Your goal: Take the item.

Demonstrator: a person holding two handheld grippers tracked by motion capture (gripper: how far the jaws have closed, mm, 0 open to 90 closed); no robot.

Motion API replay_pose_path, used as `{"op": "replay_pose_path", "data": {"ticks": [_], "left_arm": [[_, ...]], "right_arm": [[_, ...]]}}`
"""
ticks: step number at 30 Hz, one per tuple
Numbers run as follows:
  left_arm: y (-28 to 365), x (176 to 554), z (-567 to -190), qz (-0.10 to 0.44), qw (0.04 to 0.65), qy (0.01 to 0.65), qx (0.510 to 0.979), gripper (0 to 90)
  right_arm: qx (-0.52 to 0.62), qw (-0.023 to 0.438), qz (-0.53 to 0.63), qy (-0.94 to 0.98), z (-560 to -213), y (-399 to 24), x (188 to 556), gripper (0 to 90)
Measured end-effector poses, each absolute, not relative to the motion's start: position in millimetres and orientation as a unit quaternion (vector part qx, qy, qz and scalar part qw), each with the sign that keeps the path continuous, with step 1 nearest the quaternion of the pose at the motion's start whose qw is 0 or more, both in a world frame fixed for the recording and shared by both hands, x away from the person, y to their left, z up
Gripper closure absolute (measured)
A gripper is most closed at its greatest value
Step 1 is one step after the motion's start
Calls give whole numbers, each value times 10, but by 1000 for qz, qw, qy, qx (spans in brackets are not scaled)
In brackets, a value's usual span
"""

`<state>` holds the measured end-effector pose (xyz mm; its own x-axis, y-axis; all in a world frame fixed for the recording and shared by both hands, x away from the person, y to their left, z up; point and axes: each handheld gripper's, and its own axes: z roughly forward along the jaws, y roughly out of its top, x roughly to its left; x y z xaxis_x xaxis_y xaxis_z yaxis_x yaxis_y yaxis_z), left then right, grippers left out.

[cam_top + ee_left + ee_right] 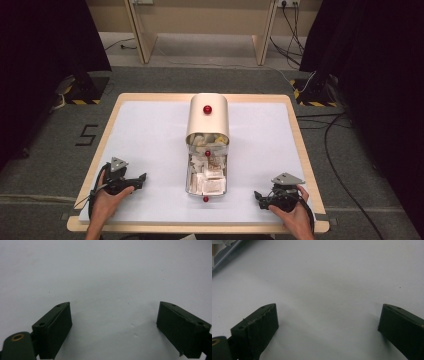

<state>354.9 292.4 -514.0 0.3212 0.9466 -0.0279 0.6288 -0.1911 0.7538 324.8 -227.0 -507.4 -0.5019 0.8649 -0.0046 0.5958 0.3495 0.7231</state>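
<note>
Currently | left gripper [113,327]: jaws wide apart, holding nothing | right gripper [328,328]: jaws wide apart, holding nothing

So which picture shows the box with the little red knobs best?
The high view: the whole cream box sits mid-table, its lid slid back, packets showing inside. The right gripper view catches just a grey edge at its top left corner, probably the box. The left gripper view looks at bare white table.

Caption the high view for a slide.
Open box of packets mid-table, flanked by the open left gripper and right gripper.
</note>
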Motion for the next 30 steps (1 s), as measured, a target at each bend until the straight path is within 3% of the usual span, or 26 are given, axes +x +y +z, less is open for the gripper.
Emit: {"op": "replay_pose_path", "data": {"ticks": [6,11,25,30], "left_arm": [[2925,3550,-5140,230,344,535,736,116],[2925,3550,-5140,230,345,535,736,115],[2925,3550,-5142,230,345,535,736,114],[2930,3555,-5143,224,348,534,737,97]], "right_arm": [[462,199,339,795,-5066,-2275,3247,59],[466,209,343,788,-5037,-2329,3245,183],[452,242,405,757,-4728,-2224,3144,267],[445,234,433,748,-4600,-2154,3109,284]]}}
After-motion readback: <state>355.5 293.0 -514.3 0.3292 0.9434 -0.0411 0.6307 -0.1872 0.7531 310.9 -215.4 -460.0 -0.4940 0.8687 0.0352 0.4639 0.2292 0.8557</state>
